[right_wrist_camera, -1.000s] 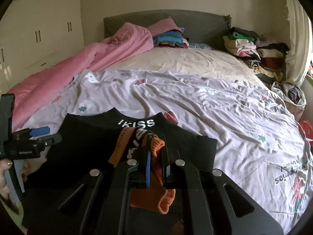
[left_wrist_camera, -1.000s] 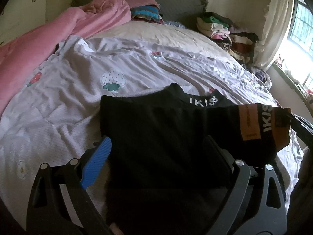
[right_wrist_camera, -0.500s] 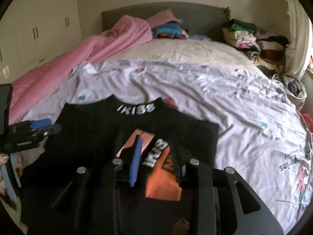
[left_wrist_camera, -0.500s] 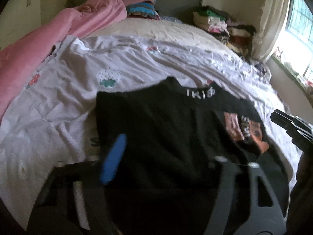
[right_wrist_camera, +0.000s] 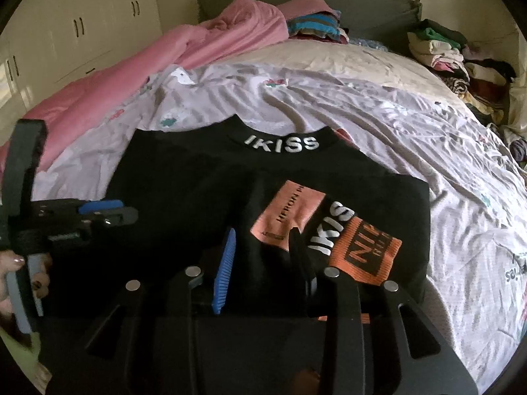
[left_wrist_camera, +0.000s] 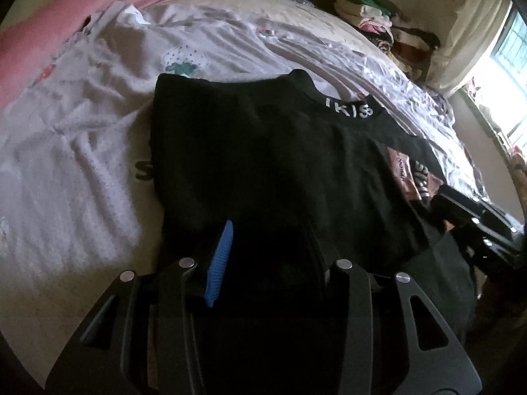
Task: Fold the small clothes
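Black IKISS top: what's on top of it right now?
On the black top lies its folded-in sleeve with the orange cuff. The right gripper stands open over it. Fabric under the sleeve is hidden.

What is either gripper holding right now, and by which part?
Nothing. The right gripper is open over the orange-patched sleeve laid on the black top; the left gripper is open over the top's lower part.

The shirt (right_wrist_camera: 204, 177) lies flat on the sheet (right_wrist_camera: 411, 125) near the bed's foot, its sleeve (right_wrist_camera: 329, 230) folded across its right side. Behind lie a blanket (right_wrist_camera: 164, 56) left and a clothes pile (right_wrist_camera: 457, 59) right.
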Available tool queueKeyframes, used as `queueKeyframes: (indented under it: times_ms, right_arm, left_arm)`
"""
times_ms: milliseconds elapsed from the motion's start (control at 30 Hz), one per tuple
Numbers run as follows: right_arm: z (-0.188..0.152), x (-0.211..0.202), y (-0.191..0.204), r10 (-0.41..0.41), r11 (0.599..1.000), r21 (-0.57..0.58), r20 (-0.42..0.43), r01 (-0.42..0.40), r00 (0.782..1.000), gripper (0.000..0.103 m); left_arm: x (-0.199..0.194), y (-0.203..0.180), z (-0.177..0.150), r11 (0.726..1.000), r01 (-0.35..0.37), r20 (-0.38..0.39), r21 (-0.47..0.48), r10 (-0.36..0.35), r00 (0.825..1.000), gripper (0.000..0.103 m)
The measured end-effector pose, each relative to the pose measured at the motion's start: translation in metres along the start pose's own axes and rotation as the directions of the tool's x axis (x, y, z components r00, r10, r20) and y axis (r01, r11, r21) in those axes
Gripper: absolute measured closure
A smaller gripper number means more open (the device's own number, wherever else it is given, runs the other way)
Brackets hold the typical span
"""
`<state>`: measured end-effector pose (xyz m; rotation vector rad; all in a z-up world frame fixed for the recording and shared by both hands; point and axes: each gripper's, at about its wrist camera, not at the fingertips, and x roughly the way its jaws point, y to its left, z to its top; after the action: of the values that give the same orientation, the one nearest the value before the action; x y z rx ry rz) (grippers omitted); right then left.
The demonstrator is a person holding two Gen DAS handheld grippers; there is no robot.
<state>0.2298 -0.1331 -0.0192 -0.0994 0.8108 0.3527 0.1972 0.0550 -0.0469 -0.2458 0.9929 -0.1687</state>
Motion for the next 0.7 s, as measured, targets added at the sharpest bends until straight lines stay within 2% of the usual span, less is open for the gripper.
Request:
queueKeyframes:
  times_ms: [67,133,167,200,300,467,700]
  right_arm:
    - [-0.002,0.006,-0.005,-0.026,1.0,0.008,-0.025,0.026,0.999,0.069]
    - [-0.009,0.017,-0.018,-0.089,0.995,0.031,-0.076,0.092,0.993,0.063]
    - [-0.014,0.02,-0.023,-0.12,0.992,0.035,-0.092,0.123,0.989,0.054]
    - [-0.018,0.022,-0.027,-0.122,0.991,0.041,-0.098,0.126,0.988,0.051]
    - [-0.031,0.024,-0.042,-0.096,0.989,0.102,-0.1,0.106,0.99,0.052]
    - [-0.034,0.02,-0.042,-0.119,0.984,0.121,-0.097,0.13,0.988,0.051]
    - [-0.037,-0.001,-0.039,-0.073,0.984,0.158,-0.047,0.08,0.996,0.04]
  left_arm:
    - [0.0,0.0,-0.001,1.0,-0.001,0.0,0.003,0.001,1.0,0.069]
    - [-0.001,0.0,-0.001,1.0,-0.005,0.0,0.008,0.005,1.0,0.069]
    - [-0.001,0.0,-0.001,1.0,-0.006,0.0,0.011,0.006,1.0,0.069]
    - [-0.001,0.0,-0.002,1.0,-0.005,-0.001,0.01,0.005,1.0,0.069]
    - [-0.001,-0.002,-0.001,1.0,-0.011,0.0,0.016,0.011,1.0,0.069]
    - [0.0,-0.003,-0.002,0.999,-0.019,0.001,0.027,0.019,1.0,0.069]
    - [-0.003,-0.011,-0.001,0.997,-0.051,-0.001,0.06,0.051,0.999,0.066]
